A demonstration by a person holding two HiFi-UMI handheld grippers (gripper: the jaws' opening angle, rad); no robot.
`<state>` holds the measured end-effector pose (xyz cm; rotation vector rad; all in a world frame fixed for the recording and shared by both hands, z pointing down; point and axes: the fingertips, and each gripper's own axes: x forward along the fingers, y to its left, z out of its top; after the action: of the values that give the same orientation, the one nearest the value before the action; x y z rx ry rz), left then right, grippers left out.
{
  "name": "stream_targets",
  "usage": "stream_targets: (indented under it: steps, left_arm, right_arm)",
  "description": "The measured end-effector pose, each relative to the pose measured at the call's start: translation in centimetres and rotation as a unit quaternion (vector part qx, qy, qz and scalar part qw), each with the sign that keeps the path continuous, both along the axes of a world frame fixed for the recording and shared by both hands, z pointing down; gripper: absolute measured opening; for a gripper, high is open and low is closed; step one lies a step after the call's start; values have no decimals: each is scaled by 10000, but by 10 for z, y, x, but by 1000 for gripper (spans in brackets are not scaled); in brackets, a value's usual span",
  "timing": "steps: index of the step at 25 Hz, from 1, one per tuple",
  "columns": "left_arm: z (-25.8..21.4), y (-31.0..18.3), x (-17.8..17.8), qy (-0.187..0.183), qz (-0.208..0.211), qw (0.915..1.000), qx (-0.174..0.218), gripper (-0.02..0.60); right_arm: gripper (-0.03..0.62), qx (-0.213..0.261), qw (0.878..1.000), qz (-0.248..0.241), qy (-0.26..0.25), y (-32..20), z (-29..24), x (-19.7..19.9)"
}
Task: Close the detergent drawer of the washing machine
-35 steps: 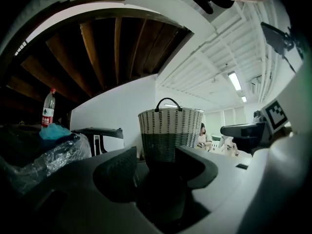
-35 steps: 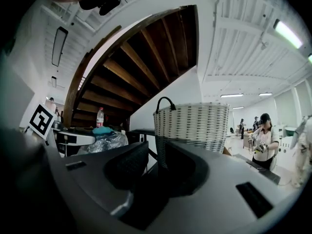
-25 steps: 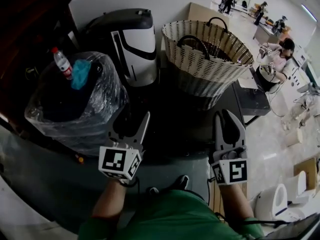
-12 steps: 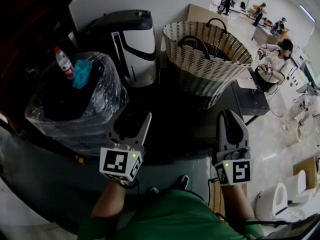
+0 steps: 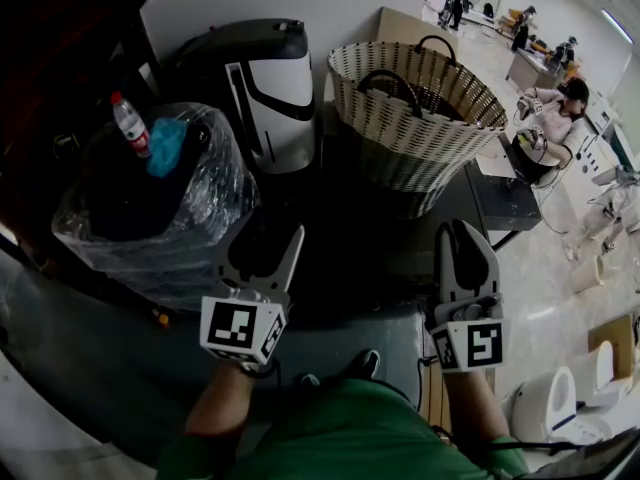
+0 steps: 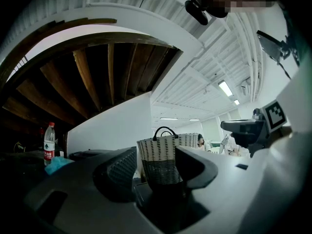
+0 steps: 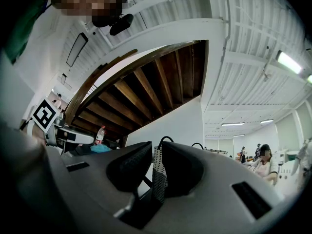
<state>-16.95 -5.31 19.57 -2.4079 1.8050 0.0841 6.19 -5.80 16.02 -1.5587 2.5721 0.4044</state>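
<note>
No washing machine drawer shows in any view. In the head view my left gripper (image 5: 265, 240) hovers over a dark surface (image 5: 350, 228), open, with nothing between its jaws. My right gripper (image 5: 462, 230) hangs to the right at the same height, its jaws close together with only a narrow gap and nothing in it. In the left gripper view the left gripper (image 6: 156, 165) frames a woven basket (image 6: 163, 152) far ahead. A thin strip of that basket (image 7: 157, 179) shows through the slit of the right gripper (image 7: 155, 167) in the right gripper view.
The woven basket (image 5: 415, 108) with black handles stands ahead. A black-and-white appliance (image 5: 260, 78) is to its left. A plastic-wrapped bin (image 5: 150, 198) carries a water bottle (image 5: 127, 123) and a blue cloth. People (image 5: 555, 103) sit at the far right; white items (image 5: 545, 408) lie on the floor.
The right gripper's jaws have narrowed a little. Both hands have stayed about where they were.
</note>
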Motion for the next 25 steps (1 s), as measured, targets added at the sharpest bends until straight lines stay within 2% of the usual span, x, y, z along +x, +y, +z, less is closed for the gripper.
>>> stream_targets:
  steps: [25]
  left_arm:
    - [14,1,-14,57,-30,9999,-159,258]
  right_arm:
    - [77,-24,9999,-162,-22,7,7,-18]
